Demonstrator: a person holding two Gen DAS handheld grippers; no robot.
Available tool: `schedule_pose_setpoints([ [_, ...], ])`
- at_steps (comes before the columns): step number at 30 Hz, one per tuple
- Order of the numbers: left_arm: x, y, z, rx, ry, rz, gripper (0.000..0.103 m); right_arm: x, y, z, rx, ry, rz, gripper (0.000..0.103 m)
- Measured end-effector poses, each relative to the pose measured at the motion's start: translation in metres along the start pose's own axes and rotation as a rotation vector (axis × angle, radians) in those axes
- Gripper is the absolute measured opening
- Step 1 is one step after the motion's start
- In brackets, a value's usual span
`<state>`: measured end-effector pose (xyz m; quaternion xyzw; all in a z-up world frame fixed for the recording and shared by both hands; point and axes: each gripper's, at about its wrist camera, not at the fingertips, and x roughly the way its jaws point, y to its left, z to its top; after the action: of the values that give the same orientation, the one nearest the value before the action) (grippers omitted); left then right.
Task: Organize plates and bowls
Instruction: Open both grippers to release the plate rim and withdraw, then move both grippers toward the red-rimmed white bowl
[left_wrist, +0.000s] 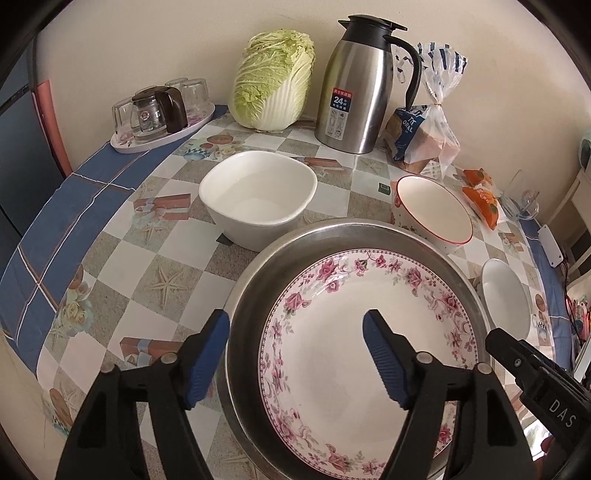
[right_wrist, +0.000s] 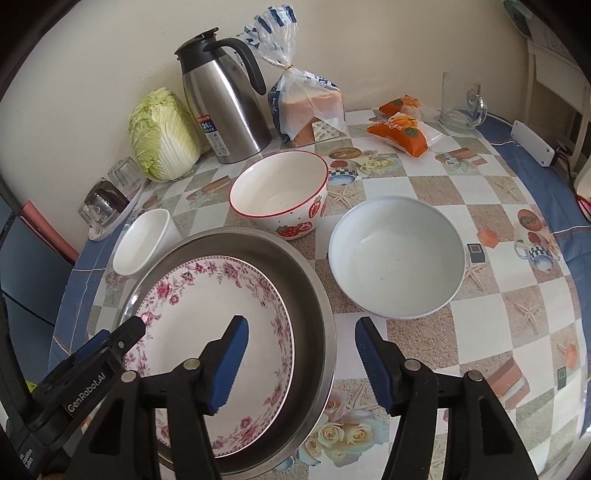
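Note:
A floral plate (left_wrist: 332, 350) (right_wrist: 192, 314) lies inside a shallow steel basin (left_wrist: 258, 280) (right_wrist: 306, 288) near the table's front. My left gripper (left_wrist: 295, 314) is open and straddles the basin's left rim, one blue pad outside it and the other above the plate. My right gripper (right_wrist: 302, 321) is open too and spans the basin's right rim the same way. Neither pad pair presses on anything. Behind the basin stand a white square bowl (left_wrist: 258, 199) (right_wrist: 142, 240), a strawberry-patterned bowl (left_wrist: 436, 210) (right_wrist: 280, 192) and a pale round bowl (left_wrist: 506, 295) (right_wrist: 397, 258).
Along the wall are a cabbage (left_wrist: 273, 81), a steel thermos jug (left_wrist: 362, 88) and bagged bread (right_wrist: 310, 107). A tray of glasses with a teapot (left_wrist: 159, 114) sits far left. Orange snack packs (right_wrist: 400, 133), a glass mug (right_wrist: 460, 103) and a white box (right_wrist: 532, 146) sit far right.

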<state>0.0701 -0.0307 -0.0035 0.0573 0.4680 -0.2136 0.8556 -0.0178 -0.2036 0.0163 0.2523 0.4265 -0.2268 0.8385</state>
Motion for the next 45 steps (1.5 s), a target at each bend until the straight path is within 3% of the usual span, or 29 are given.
schedule_pose_setpoints([
  [9, 0.003, -0.006, -0.001, 0.033, 0.006, 0.022, 0.079, 0.003, -0.001, -0.002, -0.02, 0.013, -0.009, 0.083],
  [12, 0.003, -0.007, -0.002, 0.038, 0.002, 0.03, 0.089, 0.004, -0.002, -0.002, -0.024, 0.017, -0.014, 0.085],
  [26, 0.009, -0.009, -0.004, 0.052, 0.02, 0.06, 0.09, 0.007, -0.004, -0.004, -0.036, 0.029, -0.041, 0.092],
  [29, 0.009, -0.01, -0.005, 0.059, 0.023, 0.067, 0.091, 0.007, -0.004, -0.004, -0.04, 0.03, -0.046, 0.103],
  [35, 0.01, -0.01, -0.006, 0.06, 0.023, 0.073, 0.098, 0.005, -0.005, -0.005, -0.045, 0.025, -0.052, 0.103],
  [45, 0.008, -0.012, -0.006, 0.067, 0.012, 0.068, 0.098, 0.002, -0.004, -0.006, -0.07, 0.01, -0.07, 0.103],
])
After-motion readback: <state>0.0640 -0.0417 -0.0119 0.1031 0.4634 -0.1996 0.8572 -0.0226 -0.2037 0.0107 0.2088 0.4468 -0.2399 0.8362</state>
